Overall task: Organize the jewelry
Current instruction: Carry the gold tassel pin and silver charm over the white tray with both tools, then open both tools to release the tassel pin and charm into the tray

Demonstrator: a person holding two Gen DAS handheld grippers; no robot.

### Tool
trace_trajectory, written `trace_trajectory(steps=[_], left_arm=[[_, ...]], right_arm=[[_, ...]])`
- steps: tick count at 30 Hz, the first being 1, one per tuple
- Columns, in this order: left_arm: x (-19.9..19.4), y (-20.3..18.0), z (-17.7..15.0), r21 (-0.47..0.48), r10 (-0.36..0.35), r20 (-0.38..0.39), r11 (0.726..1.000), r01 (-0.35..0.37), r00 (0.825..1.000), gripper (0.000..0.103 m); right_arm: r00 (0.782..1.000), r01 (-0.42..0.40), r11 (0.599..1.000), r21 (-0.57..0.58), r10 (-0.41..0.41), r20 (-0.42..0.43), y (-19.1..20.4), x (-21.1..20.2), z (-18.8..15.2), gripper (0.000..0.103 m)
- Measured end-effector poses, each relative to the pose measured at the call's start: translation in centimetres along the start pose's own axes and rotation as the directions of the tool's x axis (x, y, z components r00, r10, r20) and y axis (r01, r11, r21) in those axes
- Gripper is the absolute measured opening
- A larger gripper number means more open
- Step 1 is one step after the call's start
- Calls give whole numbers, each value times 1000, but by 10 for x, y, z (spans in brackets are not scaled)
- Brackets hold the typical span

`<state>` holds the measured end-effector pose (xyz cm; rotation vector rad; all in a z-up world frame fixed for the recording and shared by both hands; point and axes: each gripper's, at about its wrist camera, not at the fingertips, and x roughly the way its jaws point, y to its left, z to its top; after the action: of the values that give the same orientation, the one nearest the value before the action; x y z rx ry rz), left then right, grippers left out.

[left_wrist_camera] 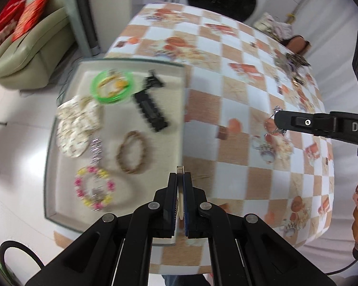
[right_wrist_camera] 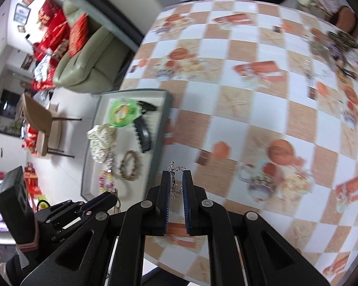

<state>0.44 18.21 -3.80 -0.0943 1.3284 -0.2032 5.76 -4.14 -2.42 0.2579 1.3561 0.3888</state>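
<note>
The left gripper (left_wrist_camera: 180, 178) has its fingers nearly together, clamped on the near right rim of the jewelry tray (left_wrist_camera: 181, 109), whose thin edge shows in the narrow slot between the pads. The tray lies at the left edge of the checkered tablecloth (left_wrist_camera: 238, 95). In it, from far to near, lie a green bangle (left_wrist_camera: 112, 87), a black hair clip (left_wrist_camera: 150, 109), a cream patterned scrunchie (left_wrist_camera: 75, 128), a silver rhinestone piece (left_wrist_camera: 96, 150), a brown beaded bracelet (left_wrist_camera: 132, 151) and a pink-and-yellow beaded bracelet (left_wrist_camera: 94, 188).

The right gripper (right_wrist_camera: 176, 178) hovers above the table just right of the tray. Its fingers stand a little apart, with a silver chain (right_wrist_camera: 175, 178) draped over the tips and dangling in the gap; whether the pads actually pinch it cannot be told. At the far right of the table sits a blurred heap of mixed jewelry (right_wrist_camera: 336, 47).
</note>
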Motion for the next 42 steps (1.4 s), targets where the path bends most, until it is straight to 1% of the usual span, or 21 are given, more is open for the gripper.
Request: trace_trajectory(steps=[7, 12, 17, 23, 28, 35, 36, 37, 38, 39, 40, 42], left_arm=[[7, 46, -11, -95, 42, -14, 995, -43, 999, 8], [22, 69, -20, -138, 57, -50, 988, -64, 997, 8], [39, 72, -27, -121, 78, -86, 989, -89, 993, 8], [55, 72, -31, -119, 104, -109, 986, -117, 989, 9], [64, 73, -33, -107, 116, -127, 986, -130, 985, 9], [67, 72, -32, -108, 135, -134, 983, -150, 982, 9], [65, 74, -34, -109, 139, -134, 982, -154, 981, 9], [64, 75, -34, -110, 142, -135, 981, -157, 981, 9], [64, 74, -34, -110, 144, -135, 981, -159, 980, 9], [63, 75, -33, -111, 146, -135, 981, -162, 980, 9], [62, 75, -33, -112, 148, -135, 980, -163, 980, 9], [60, 75, -33, -117, 152, -136, 979, -168, 979, 9]], right_arm=[[997, -44, 996, -73, 39, -66, 45, 36, 7, 11], [991, -67, 992, -109, 53, -123, 70, 66, 9, 11], [982, -61, 990, -124, 38, -183, 86, 100, 3, 11], [970, -38, 993, -115, 9, -244, 88, 136, -4, 11], [961, -27, 993, -113, -5, -277, 88, 154, -7, 11], [952, -18, 992, -124, -21, -305, 94, 169, -9, 12], [952, -17, 992, -126, -22, -305, 94, 169, -9, 17], [953, -16, 992, -127, -23, -301, 95, 168, -9, 26], [956, -14, 991, -131, -25, -293, 95, 165, -8, 32], [958, -14, 991, -133, -25, -286, 97, 163, -7, 42], [961, -16, 991, -134, -22, -276, 98, 160, -6, 45], [964, -16, 990, -138, -21, -264, 101, 154, -4, 46]])
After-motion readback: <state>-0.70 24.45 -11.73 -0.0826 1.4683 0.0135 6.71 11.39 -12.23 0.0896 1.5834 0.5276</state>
